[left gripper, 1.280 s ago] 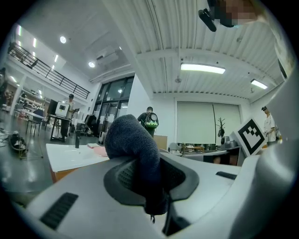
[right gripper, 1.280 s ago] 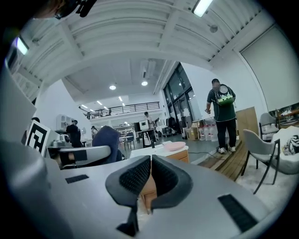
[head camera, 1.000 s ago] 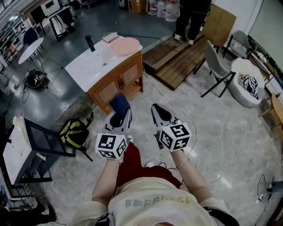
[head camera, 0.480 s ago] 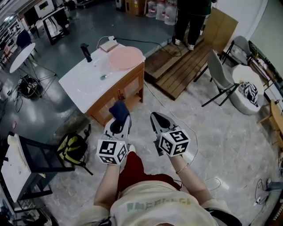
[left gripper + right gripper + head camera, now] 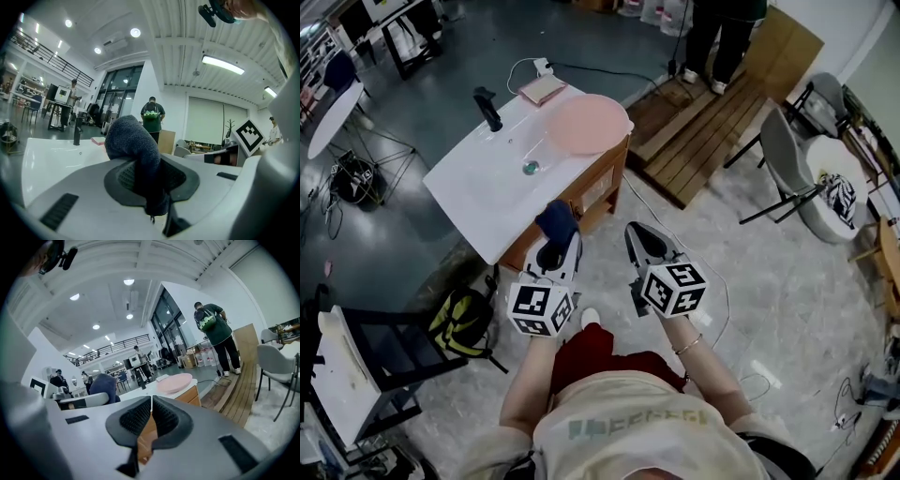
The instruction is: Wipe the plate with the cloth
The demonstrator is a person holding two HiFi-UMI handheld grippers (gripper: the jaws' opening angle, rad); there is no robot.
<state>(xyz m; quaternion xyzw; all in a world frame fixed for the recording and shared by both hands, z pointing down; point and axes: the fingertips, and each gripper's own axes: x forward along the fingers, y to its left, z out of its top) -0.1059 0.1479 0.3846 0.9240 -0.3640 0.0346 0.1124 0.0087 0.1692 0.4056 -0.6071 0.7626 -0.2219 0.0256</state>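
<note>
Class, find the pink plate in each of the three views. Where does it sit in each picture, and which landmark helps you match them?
Head view: pink plate upper centre, on the white countertop's right end.
Left gripper view: not visible.
Right gripper view: centre, just above the jaws.
Shared landmark: dark blue cloth, in all three views.

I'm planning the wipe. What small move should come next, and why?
Probably carry the left gripper forward toward the pink plate: it is shut on the cloth, but the plate lies on the white counter, well apart from it.
</note>
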